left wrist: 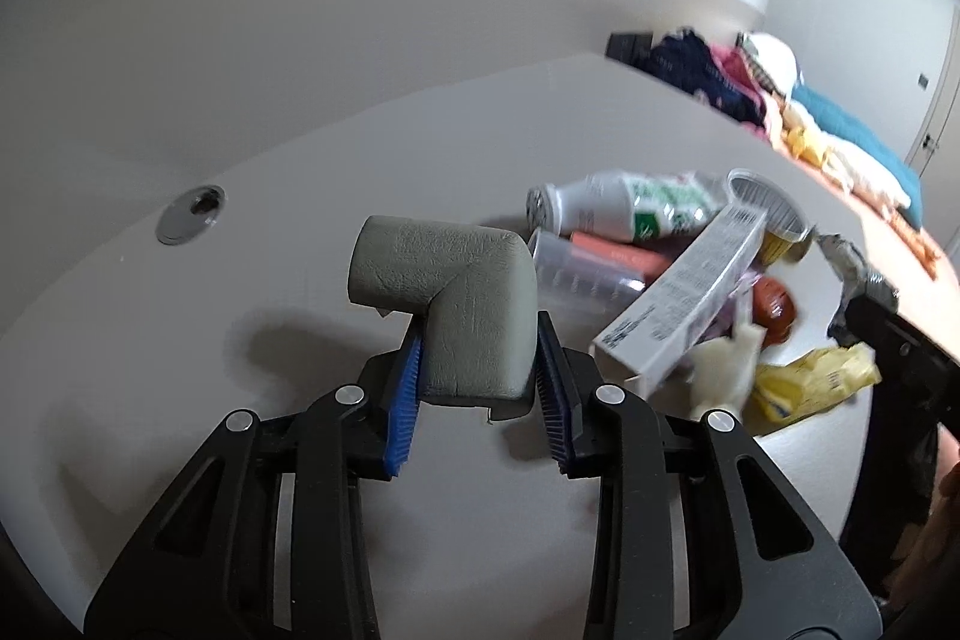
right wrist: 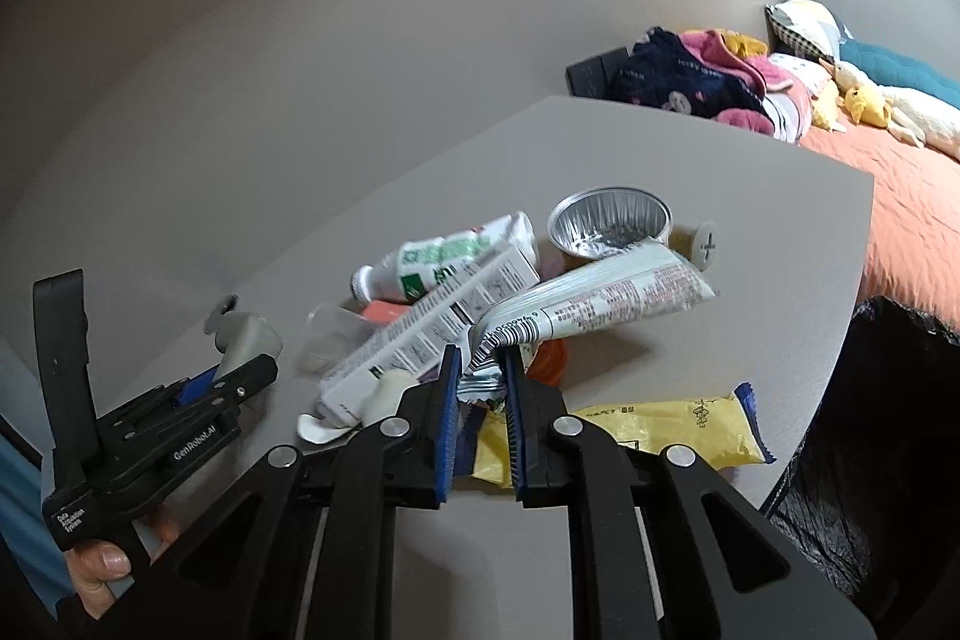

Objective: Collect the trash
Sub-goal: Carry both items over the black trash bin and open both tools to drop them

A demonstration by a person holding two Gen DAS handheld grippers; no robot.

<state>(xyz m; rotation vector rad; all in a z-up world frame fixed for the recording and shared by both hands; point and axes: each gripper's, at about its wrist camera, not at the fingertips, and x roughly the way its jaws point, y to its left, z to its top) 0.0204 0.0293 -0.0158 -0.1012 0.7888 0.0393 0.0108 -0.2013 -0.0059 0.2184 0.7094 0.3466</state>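
Here, in the left wrist view, the left gripper is clamped on a grey L-shaped foam corner piece, lifted clear of the grey table for carrying off; the trash heap lies towards the table's right edge. In the right wrist view, the right gripper pinches the crimped end of a pale printed foil wrapper, probably to pull it from the heap near the black bag at the right edge.
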